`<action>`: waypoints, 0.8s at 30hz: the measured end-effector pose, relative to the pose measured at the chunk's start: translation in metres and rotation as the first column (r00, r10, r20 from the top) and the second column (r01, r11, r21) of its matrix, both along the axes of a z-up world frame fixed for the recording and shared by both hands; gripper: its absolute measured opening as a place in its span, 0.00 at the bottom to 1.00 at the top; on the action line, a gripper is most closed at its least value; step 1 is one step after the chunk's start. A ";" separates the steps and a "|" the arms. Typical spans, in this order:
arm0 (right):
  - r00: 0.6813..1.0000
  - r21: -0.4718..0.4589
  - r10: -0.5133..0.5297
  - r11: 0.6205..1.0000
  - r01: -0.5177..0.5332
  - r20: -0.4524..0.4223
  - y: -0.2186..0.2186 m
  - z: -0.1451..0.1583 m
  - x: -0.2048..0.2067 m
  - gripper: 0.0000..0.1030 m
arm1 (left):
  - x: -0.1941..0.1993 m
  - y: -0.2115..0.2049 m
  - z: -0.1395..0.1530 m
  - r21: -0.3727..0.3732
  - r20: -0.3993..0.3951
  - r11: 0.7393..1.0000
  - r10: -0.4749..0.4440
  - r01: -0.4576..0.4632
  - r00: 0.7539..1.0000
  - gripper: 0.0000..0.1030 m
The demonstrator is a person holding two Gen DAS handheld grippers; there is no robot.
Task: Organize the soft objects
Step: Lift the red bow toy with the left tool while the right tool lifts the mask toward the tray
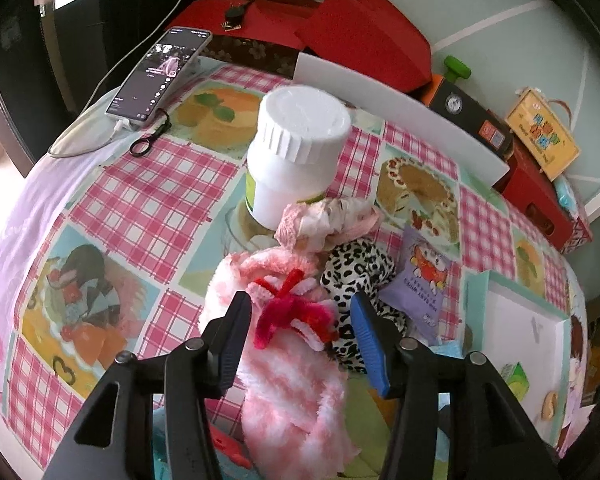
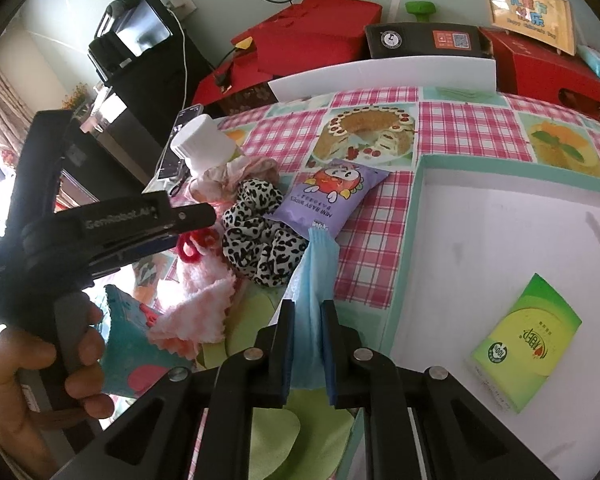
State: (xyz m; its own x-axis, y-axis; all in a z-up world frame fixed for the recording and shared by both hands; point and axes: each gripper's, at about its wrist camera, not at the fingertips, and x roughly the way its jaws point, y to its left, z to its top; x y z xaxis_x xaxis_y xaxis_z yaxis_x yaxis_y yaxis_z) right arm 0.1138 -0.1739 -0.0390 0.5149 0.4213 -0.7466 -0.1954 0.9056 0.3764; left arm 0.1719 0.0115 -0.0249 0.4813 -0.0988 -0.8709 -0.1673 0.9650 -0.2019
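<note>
My left gripper (image 1: 300, 312) is open, its jaws on either side of a fluffy pink-and-white cloth (image 1: 296, 384) with a red pipe-cleaner bow (image 1: 288, 308). The cloth also shows in the right wrist view (image 2: 202, 300). My right gripper (image 2: 308, 320) is shut on a light blue face mask (image 2: 314, 280), held beside the white tray (image 2: 500, 208) with a teal rim. A leopard-print scrunchie (image 1: 360, 268) (image 2: 260, 232), a pink scrunchie (image 1: 324, 220) and a purple baby-wipes pack (image 1: 422, 280) (image 2: 328, 196) lie together mid-table.
A white bottle (image 1: 296, 152) stands behind the pile. A green tissue pack (image 2: 528, 344) lies in the tray. A phone (image 1: 160, 72) with cable lies far left. Red boxes (image 1: 340, 28) and a white board (image 1: 400, 108) line the back edge. Green cloths (image 2: 320, 428) lie under my right gripper.
</note>
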 end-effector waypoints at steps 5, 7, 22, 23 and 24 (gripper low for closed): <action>1.000 0.003 -0.004 1.000 0.004 -0.007 -0.001 -0.002 0.000 0.13 | 0.001 -0.002 -0.005 0.013 -0.008 1.000 -0.008 0.008 1.000 0.36; 1.000 0.003 -0.006 1.000 0.006 -0.010 -0.002 -0.002 0.000 0.13 | 0.000 -0.001 -0.005 0.014 -0.005 1.000 -0.012 0.012 1.000 0.36; 1.000 0.037 -0.009 0.999 0.009 0.002 -0.004 0.004 -0.003 0.11 | -0.008 0.004 0.014 0.005 0.057 1.000 -0.004 0.004 0.998 0.36; 1.000 0.039 -0.011 0.999 0.010 0.009 -0.005 0.006 -0.004 0.11 | -0.009 0.004 0.015 0.004 0.063 1.000 -0.003 0.003 0.998 0.36; 1.000 0.041 -0.011 0.999 0.010 0.013 -0.005 0.007 -0.005 0.11 | -0.010 0.005 0.018 0.005 0.070 1.000 -0.003 0.003 0.998 0.36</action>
